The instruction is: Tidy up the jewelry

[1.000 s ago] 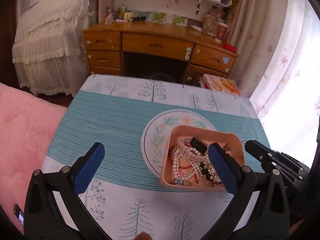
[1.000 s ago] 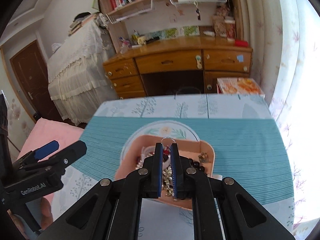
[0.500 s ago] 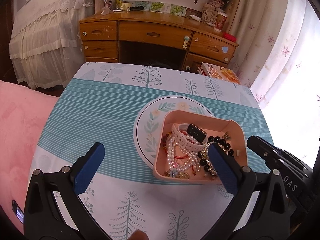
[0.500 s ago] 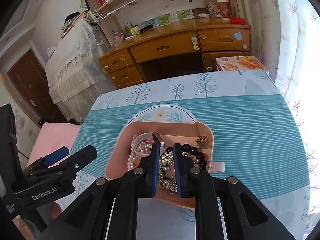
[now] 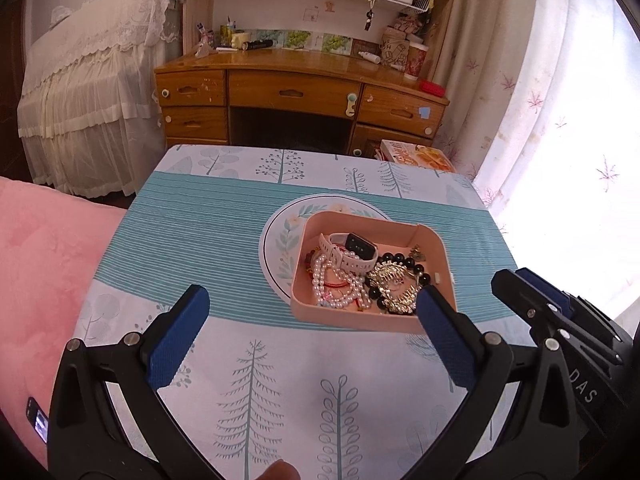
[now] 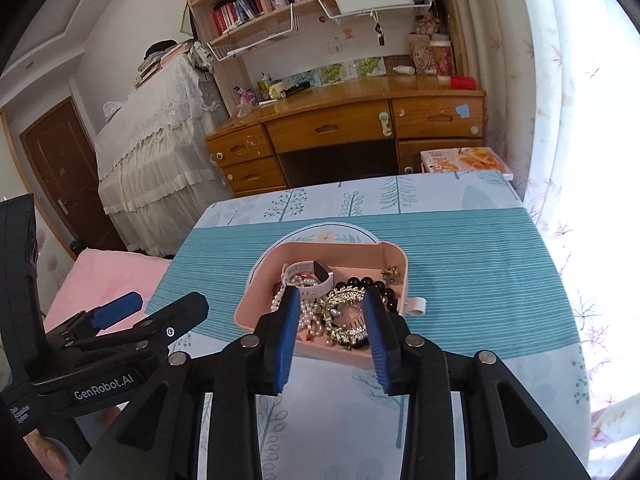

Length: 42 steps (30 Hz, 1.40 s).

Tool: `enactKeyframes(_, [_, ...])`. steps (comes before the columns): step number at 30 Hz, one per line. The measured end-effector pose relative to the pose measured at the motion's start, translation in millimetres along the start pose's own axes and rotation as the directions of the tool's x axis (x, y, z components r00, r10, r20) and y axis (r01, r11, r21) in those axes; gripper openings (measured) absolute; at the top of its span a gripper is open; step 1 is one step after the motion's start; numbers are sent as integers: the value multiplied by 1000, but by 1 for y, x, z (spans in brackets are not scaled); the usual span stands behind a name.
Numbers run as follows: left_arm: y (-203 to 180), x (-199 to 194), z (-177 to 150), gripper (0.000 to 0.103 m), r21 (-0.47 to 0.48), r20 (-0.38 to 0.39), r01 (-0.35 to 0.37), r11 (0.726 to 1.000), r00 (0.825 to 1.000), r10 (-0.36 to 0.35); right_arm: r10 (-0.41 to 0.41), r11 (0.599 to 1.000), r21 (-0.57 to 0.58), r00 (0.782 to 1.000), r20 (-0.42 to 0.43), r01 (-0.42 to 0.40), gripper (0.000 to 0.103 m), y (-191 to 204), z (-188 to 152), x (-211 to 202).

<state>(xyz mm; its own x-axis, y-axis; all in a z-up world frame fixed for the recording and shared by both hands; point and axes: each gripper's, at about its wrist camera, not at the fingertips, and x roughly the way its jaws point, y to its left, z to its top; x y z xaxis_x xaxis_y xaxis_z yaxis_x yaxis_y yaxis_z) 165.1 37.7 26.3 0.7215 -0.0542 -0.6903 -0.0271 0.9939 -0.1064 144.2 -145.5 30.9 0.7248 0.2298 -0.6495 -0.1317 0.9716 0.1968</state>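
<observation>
Both sets of jaws are open and hold nothing; the left gripper (image 5: 312,312) has its blue pads very wide apart, and the right gripper (image 6: 331,310) has its pads apart too, but not as wide. From the right wrist view, the right gripper sits just above the near side of the pink tray (image 6: 396,276), with the gold comb (image 6: 346,314) showing between its pads; I cannot tell if the pads touch anything. The left gripper sits over the table (image 5: 200,232), to the left of the tray; its right pad is in front of the tray's near corner.

The pink tray rests partly on a round white plate (image 5: 280,236) with leaves painted on it; the plate lies on the teal striped cloth in the middle of the table. All the jewelry is piled in the tray; a white watch (image 5: 352,252) lies near the back; a pearl string (image 5: 340,288) lies on the left side; black beads (image 5: 404,262) curl on the right, beside the gold comb; a small gold charm (image 5: 416,252) sits by the right wall. A little white tab (image 6: 416,304) sticks out from the tray's right side.

Behind the table is a wooden desk (image 5: 296,92) with drawers; a pink blanket (image 5: 44,260) is on the left.
</observation>
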Motion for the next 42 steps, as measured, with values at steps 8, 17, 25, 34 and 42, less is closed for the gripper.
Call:
enactKeyframes(8, [3,-60,-35,102,-2,48,7,1000,999,-7,-51,998,-43,996,67,54,54,18,-35,-61])
enactKeyframes(17, [6,-122,-85,102,-6,73,-50,999,996,50,-66,994,-82,992,107,75,64,35,-91,-129])
enactKeyframes(25, [-1,-177,-113,102,-10,99,-101,995,990,102,-62,994,-83,985,159,75,83,54,-134,-204])
enactKeyframes(34, [-18,-224,-138,103,18,108,-126,992,986,123,-92,992,-68,981,169,105,90,59,-182,-273])
enactKeyframes(42, [-31,-251,-147,103,25,137,-118,993,984,114,-102,992,-55,973,209,116,93,52,-210,-328])
